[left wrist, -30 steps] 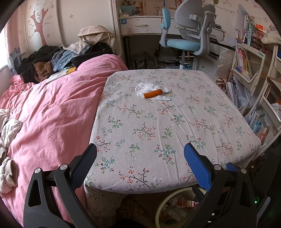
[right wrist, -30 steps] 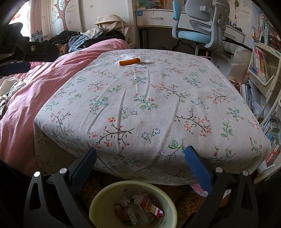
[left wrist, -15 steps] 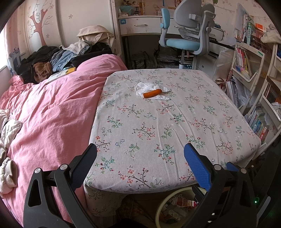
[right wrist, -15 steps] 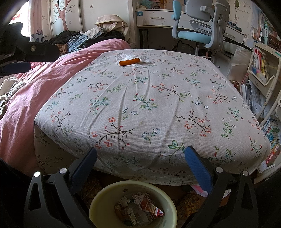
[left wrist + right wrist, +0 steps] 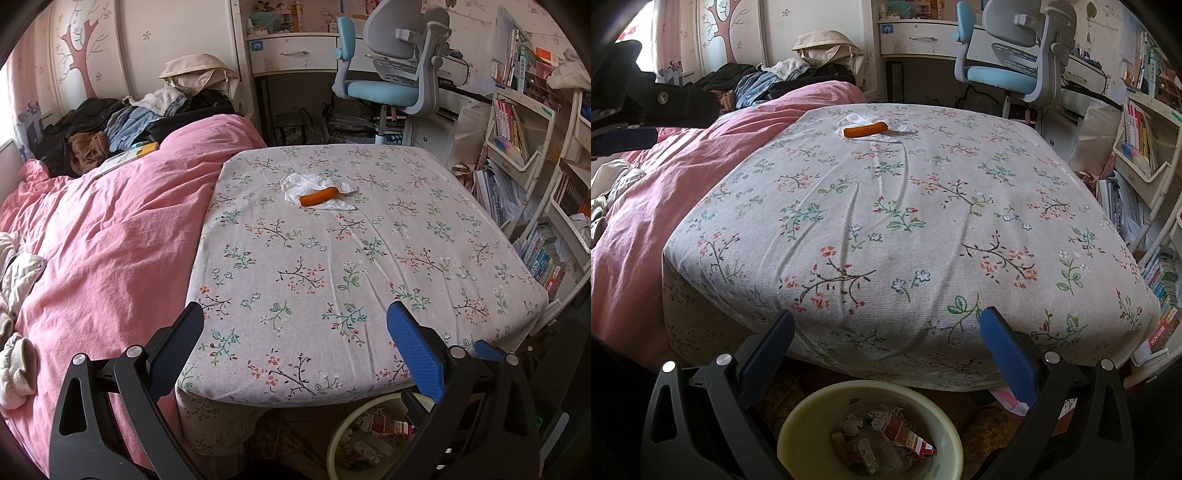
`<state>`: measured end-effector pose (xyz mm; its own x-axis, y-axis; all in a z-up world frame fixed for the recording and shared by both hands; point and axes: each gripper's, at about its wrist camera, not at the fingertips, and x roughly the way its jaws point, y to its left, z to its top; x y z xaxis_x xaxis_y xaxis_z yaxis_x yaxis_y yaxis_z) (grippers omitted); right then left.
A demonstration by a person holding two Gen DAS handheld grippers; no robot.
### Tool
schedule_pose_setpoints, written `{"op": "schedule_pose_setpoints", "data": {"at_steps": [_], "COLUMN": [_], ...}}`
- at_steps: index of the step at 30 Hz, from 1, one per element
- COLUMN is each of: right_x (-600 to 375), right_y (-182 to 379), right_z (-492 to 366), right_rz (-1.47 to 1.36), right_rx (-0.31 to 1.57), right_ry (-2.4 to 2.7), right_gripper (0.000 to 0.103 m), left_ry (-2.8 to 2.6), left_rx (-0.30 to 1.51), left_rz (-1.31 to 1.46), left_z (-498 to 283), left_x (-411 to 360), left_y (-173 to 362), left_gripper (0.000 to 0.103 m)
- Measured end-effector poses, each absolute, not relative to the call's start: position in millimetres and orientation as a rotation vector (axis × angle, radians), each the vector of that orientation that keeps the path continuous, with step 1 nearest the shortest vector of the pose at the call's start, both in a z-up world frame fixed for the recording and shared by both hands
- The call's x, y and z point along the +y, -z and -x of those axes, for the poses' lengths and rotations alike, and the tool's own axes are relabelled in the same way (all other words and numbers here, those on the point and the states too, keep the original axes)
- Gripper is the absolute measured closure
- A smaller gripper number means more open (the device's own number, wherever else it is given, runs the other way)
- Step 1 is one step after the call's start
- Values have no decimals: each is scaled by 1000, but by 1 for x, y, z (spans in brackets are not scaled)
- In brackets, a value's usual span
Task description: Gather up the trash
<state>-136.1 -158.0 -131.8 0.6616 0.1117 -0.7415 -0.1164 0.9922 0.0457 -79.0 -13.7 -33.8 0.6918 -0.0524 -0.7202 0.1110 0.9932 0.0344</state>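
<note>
1. The left gripper [image 5: 294,334] is wide open and holds nothing, above the near edge of the flowered table [image 5: 369,266].
2. The right gripper [image 5: 886,341] is also wide open and empty, over the bin [image 5: 812,413] with trash inside.
3. An orange sausage [image 5: 318,196] lies on a white tissue [image 5: 295,183], at the far side of the table.

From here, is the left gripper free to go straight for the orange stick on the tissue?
Probably yes. The left gripper is open and empty, and only bare floral tablecloth lies between it and the orange stick on the white tissue. It sits far across, so a long reach.
</note>
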Motion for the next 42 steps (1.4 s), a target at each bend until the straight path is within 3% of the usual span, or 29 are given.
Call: {"op": "schedule_pose_setpoints", "data": {"at_steps": [42], "right_x": [-156], "right_y": [133], "right_z": [136], "right_rz": [21], "right_rx": [833], "right_ry": [-135], "right_gripper": [6], "left_ry": [95], "left_rx": [805], "left_rz": [-80], "left_z": [80], "left_x": [-15], "left_y": [35], "left_gripper": [7]}}
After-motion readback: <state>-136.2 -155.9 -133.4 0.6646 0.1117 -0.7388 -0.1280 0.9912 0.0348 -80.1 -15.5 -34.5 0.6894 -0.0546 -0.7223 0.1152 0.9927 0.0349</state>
